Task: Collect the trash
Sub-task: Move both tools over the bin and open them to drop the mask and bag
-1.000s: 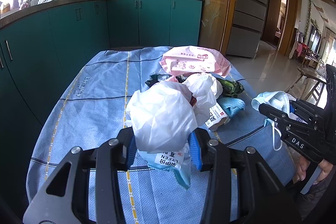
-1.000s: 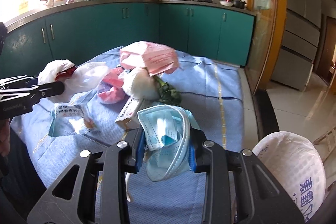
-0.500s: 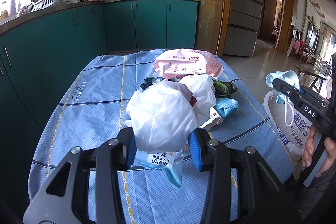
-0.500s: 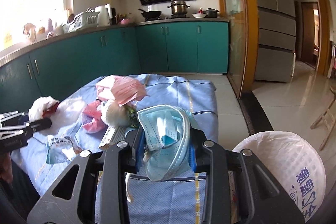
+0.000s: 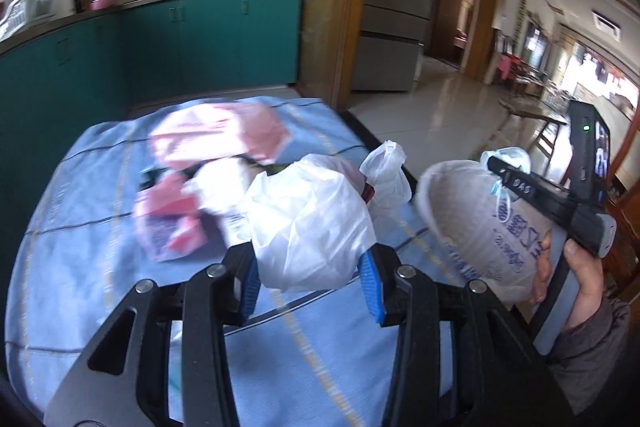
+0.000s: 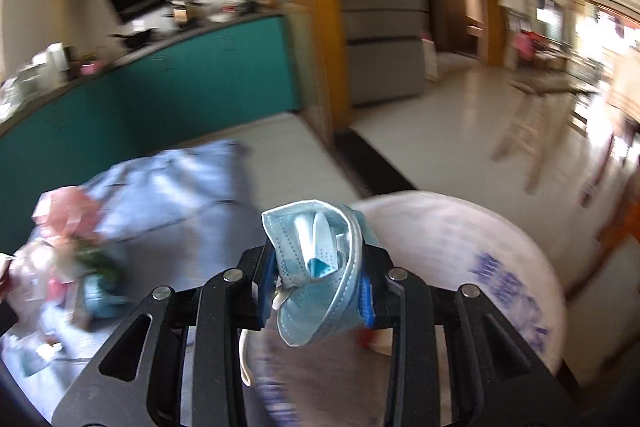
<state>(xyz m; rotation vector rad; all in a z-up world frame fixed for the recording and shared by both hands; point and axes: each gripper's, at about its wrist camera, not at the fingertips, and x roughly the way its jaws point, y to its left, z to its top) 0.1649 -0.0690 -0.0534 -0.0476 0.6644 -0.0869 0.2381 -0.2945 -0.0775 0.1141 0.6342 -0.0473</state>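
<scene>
My left gripper [image 5: 310, 285] is shut on a crumpled white plastic bag [image 5: 308, 223] and holds it above the blue tablecloth [image 5: 80, 227]. My right gripper [image 6: 316, 287] is shut on a light blue face mask [image 6: 320, 267] and holds it over the open mouth of a white bin bag [image 6: 480, 267]. In the left wrist view that bin bag [image 5: 472, 223] stands just right of the table, with the right gripper [image 5: 496, 167] above its far rim. More trash lies on the table: a pink packet [image 5: 220, 135] and a red wrapper [image 5: 172, 219].
Teal kitchen cabinets [image 5: 208, 47] run behind the table. A grey fridge [image 5: 392, 39] stands at the back right. Tiled floor [image 5: 452, 115] opens to the right, with a wooden stool [image 6: 532, 131] further off. The picture is blurred by motion.
Both grippers have swung right toward the bin bag with their loads. The right gripper with the mask now hangs over the bag's mouth; the white bag has moved closer to it.
</scene>
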